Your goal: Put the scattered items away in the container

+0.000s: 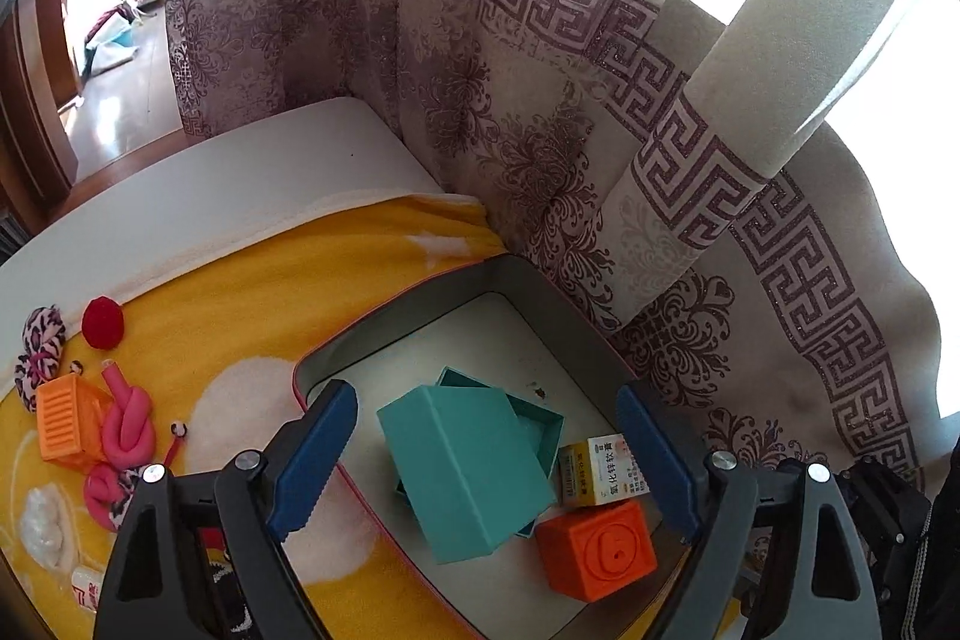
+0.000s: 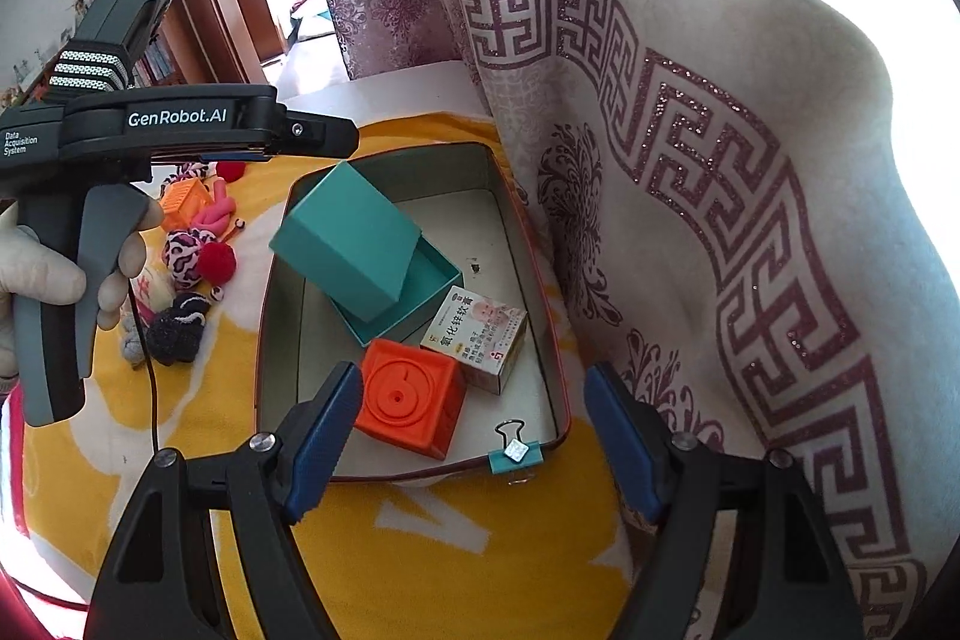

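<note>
A grey container with a red rim holds a teal box base, its tilted teal lid, a small medicine carton and an orange cube. My left gripper hangs open above the lid, its pads clear of it. From the right wrist it shows side-on as the left gripper over the container's far left corner. My right gripper stands open over the near rim, above the orange cube and carton, holding nothing.
Loose items lie left of the container on the yellow blanket: a red pompom, leopard-print ties, an orange basket, a pink knot. A teal binder clip grips the near rim. A patterned curtain hangs close on the right.
</note>
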The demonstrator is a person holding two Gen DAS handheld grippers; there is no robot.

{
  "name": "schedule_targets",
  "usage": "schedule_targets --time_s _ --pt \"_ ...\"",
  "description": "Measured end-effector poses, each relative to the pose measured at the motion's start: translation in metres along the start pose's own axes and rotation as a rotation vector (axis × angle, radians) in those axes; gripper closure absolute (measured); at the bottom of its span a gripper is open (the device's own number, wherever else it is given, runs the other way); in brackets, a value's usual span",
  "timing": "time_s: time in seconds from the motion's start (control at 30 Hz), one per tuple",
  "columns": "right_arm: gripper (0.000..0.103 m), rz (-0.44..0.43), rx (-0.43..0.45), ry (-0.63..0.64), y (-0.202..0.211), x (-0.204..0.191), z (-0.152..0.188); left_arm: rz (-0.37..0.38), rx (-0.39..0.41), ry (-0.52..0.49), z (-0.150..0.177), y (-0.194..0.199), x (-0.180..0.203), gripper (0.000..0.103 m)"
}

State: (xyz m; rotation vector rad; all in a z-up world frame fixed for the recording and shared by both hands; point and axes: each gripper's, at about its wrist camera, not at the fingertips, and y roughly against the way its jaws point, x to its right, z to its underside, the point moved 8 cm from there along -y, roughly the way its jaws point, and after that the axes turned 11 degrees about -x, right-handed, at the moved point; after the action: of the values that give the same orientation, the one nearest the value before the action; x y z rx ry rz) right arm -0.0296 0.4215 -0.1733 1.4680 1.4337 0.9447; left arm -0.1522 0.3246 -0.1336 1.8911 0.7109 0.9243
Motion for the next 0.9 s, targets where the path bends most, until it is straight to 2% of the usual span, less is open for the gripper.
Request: schedule_targets --time_s 0.4,0.53,0.9 --pt "0.023 -0.049 -0.014 0.047 -0.008 -0.028 -0.007 -0.067 0.027 0.12 0.039 0.034 -0.054 0.013" --pt "0.023 -0.064 -0.017 0.071 -0.009 -0.045 -0.01 -0.087 0.046 0.199 0.062 0.051 -0.085 0.004" --pt "0.023 -0.124 -0.04 0.142 -0.014 -0.108 -0.012 -0.166 0.073 0.415 0.134 0.097 -0.186 0.004"
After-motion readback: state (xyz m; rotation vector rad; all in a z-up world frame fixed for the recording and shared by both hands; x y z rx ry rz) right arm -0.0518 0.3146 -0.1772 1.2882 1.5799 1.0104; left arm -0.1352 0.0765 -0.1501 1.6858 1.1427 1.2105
